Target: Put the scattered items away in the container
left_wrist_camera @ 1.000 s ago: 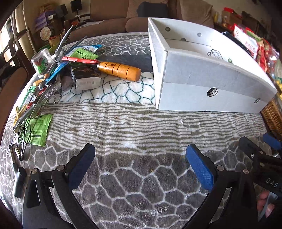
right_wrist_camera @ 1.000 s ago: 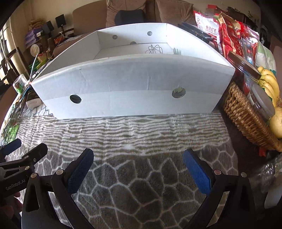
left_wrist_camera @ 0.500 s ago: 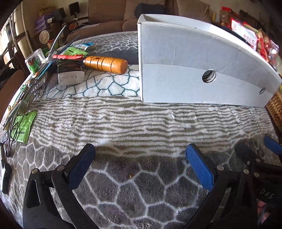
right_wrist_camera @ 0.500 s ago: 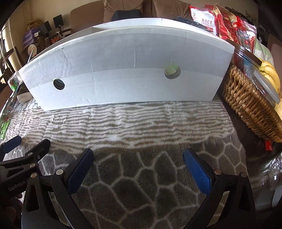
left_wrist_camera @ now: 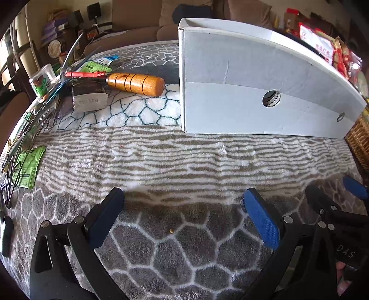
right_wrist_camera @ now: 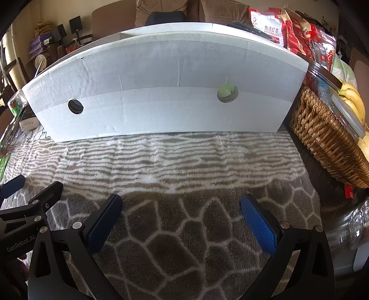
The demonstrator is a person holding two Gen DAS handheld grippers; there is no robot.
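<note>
A plush blanket (left_wrist_camera: 184,161) is seen spread over the table, patterned in grey cobbles nearest the cameras, then wavy taupe stripes, then a white band with teal outlines towards the white cardboard box (left_wrist_camera: 253,92); the box is stood on the blanket with its long holed side facing both cameras, so its inside is hidden from view. Left of the box, well apart from it, the scattered items are piled: a wooden-handled tool (left_wrist_camera: 136,83) is laid nearest the box, its handle end just short of the box's corner; a dark packet with a white end (left_wrist_camera: 88,97) is set beside it, farther from the box; green sachets (left_wrist_camera: 26,166), a small clear tub (left_wrist_camera: 42,80) and thin metal tools (left_wrist_camera: 34,124) are strewn farther left again. Right of the box a wicker basket (right_wrist_camera: 327,143) is pressed close, bananas (right_wrist_camera: 352,99) showing above it; red snack bags (right_wrist_camera: 297,34) are stacked behind the box's right end. A brown sofa (left_wrist_camera: 138,20) is made out behind the box. The left gripper (left_wrist_camera: 183,205) is held wide over the grey cobbles in front of the box, nothing between its blue pads; the right gripper (right_wrist_camera: 181,211) is likewise spread wide and empty, facing the box's long side.
</note>
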